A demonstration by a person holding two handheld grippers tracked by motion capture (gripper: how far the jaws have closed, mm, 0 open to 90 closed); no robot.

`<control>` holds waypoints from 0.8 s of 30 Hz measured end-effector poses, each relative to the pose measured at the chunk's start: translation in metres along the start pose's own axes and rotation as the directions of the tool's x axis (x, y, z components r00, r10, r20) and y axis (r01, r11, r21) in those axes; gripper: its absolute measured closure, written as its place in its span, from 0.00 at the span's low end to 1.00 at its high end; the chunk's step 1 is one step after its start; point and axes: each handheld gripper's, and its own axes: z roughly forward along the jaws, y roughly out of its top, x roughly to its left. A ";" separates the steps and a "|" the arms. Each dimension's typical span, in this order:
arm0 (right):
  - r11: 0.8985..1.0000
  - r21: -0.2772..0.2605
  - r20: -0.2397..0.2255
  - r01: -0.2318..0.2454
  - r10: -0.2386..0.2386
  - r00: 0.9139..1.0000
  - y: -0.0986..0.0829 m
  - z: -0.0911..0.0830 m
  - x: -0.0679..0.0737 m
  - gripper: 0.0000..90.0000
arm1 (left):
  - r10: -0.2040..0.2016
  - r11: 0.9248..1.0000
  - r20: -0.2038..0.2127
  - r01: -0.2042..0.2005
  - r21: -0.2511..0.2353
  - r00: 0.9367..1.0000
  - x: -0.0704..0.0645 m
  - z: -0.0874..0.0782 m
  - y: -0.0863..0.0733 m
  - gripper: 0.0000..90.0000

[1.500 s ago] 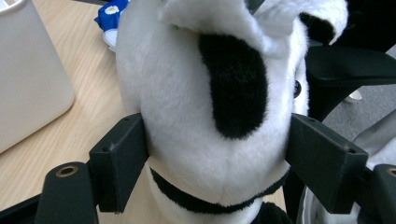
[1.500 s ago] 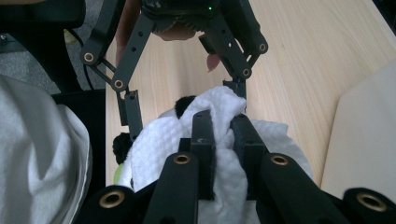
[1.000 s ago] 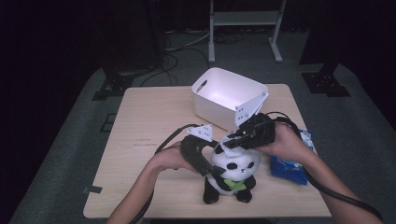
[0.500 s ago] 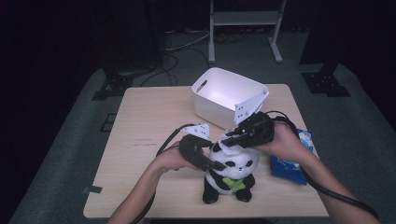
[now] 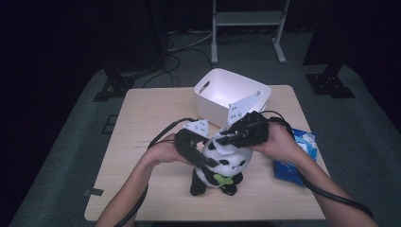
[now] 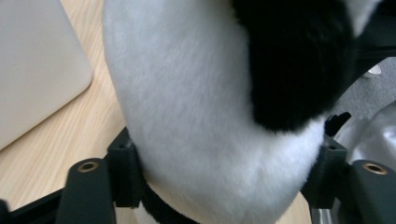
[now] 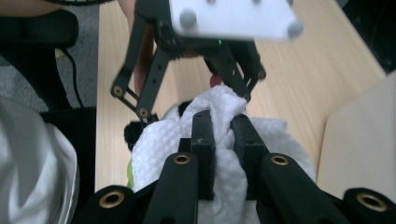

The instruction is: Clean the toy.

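— What have the jaws got?
— My left hand-held gripper [image 5: 201, 158] clamps the panda toy [image 5: 218, 166] around its body; my right hand-held gripper [image 7: 223, 140] pinches a white cloth [image 7: 219, 154] nearly closed, draped on the panda's head.
— Beyond them?
— The panda stands on the bench [image 5: 142, 118], white bin [image 5: 231, 97] just behind both grippers.

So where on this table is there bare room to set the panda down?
The table is bare along its left side, left of the white bin and the left gripper. It is crowded at centre right: the panda, the right gripper pinching a white cloth, and a blue packet.
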 end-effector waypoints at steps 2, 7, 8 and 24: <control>1.000 0.009 -0.001 -0.009 0.009 1.000 -0.003 -0.001 -0.001 0.90 | 0.002 1.000 -0.002 -0.002 -0.007 1.000 0.000 0.002 -0.001 0.27; 0.999 0.019 -0.002 -0.038 0.038 0.999 -0.018 -0.009 -0.004 0.90 | -0.019 0.998 0.000 0.019 -0.057 1.000 0.000 0.010 -0.002 0.17; 0.999 0.019 -0.001 -0.043 0.043 0.999 -0.021 -0.010 -0.004 0.90 | -0.025 0.997 0.000 0.025 -0.067 1.000 0.000 0.011 -0.002 0.15; 0.994 0.021 0.031 -0.112 0.111 0.993 -0.054 -0.031 -0.009 0.90 | -0.058 0.997 0.031 0.059 -0.047 0.998 0.005 0.034 -0.021 0.09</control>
